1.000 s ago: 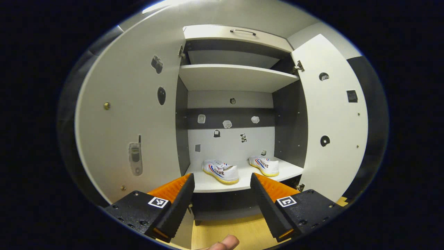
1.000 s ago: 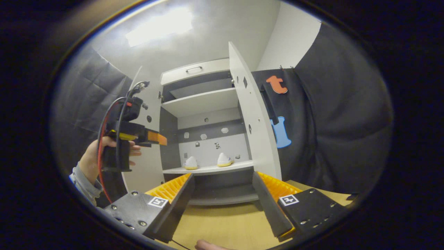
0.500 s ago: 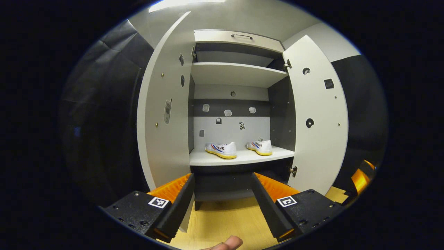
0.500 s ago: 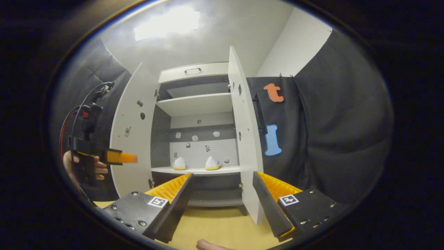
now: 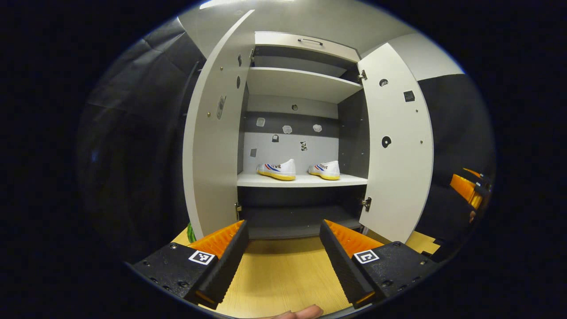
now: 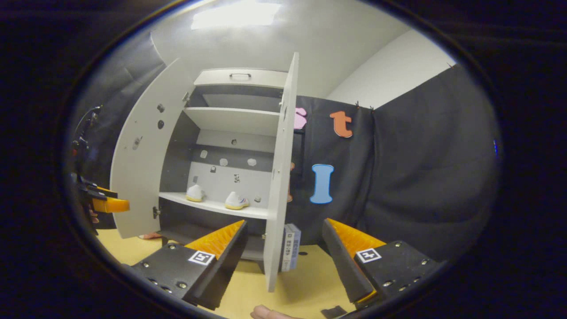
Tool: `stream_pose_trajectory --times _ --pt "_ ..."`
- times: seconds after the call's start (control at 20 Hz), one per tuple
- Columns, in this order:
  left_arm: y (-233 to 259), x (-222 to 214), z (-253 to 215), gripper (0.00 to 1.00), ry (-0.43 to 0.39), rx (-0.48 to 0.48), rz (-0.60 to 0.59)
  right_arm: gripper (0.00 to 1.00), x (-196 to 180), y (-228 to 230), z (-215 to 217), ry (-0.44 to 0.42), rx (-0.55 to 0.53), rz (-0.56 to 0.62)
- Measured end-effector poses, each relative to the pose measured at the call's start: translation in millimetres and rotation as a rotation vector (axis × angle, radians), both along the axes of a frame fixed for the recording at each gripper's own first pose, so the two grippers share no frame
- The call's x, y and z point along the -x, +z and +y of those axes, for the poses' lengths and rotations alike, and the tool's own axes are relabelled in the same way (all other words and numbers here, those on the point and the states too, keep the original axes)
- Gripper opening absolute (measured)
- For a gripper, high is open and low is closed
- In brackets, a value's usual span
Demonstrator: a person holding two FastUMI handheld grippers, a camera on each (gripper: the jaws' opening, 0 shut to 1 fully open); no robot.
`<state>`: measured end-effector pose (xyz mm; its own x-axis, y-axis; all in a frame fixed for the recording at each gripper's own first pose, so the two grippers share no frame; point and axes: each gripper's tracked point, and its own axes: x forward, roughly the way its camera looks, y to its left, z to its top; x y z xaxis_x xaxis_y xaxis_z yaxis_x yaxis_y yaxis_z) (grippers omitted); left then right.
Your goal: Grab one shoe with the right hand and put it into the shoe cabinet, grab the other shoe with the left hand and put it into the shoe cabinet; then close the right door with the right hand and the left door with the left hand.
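Note:
Two white shoes with yellow soles stand side by side on the cabinet's lower shelf point(image 5: 305, 180): the left shoe point(image 5: 277, 169) and the right shoe point(image 5: 324, 170). From the right gripper view they are small, the left shoe point(image 6: 195, 193) and the right shoe point(image 6: 236, 200). Both doors stand open: left door point(image 5: 212, 133), right door point(image 5: 396, 146). My left gripper point(image 5: 282, 223) is open and empty, well back from the cabinet. My right gripper point(image 6: 284, 222) is open and empty too, and faces the right door point(image 6: 281, 177) edge-on. The other gripper appears off to the side in each view: the right gripper point(image 5: 467, 188) and the left gripper point(image 6: 106, 204).
The cabinet stands on a light wooden floor point(image 5: 283, 274). An empty upper shelf point(image 5: 301, 82) and a top drawer with a handle point(image 5: 310, 41) sit above the shoes. Two books point(image 6: 290, 246) stand on the floor just right of the right door. Black cloth walls close in both sides.
Both grippers have drawn back from the cabinet, so it looks smaller. The right gripper has swung right and now sees the right door edge-on. The shoes have not moved.

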<state>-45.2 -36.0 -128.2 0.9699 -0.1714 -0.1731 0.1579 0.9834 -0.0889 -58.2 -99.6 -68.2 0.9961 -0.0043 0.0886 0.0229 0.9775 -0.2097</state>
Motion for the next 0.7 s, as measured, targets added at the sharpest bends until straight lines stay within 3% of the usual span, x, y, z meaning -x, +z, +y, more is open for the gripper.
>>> stream_pose_trajectory --times 0.3,0.7 --pt "13.3 8.5 5.3 0.98 0.001 0.008 -0.065 0.98 -44.7 31.2 -46.0 -0.081 0.094 0.082" --pt "16.2 15.3 11.4 0.98 -0.014 -0.013 -0.092 0.98 -112.5 64.8 -118.1 -0.167 0.058 0.125"
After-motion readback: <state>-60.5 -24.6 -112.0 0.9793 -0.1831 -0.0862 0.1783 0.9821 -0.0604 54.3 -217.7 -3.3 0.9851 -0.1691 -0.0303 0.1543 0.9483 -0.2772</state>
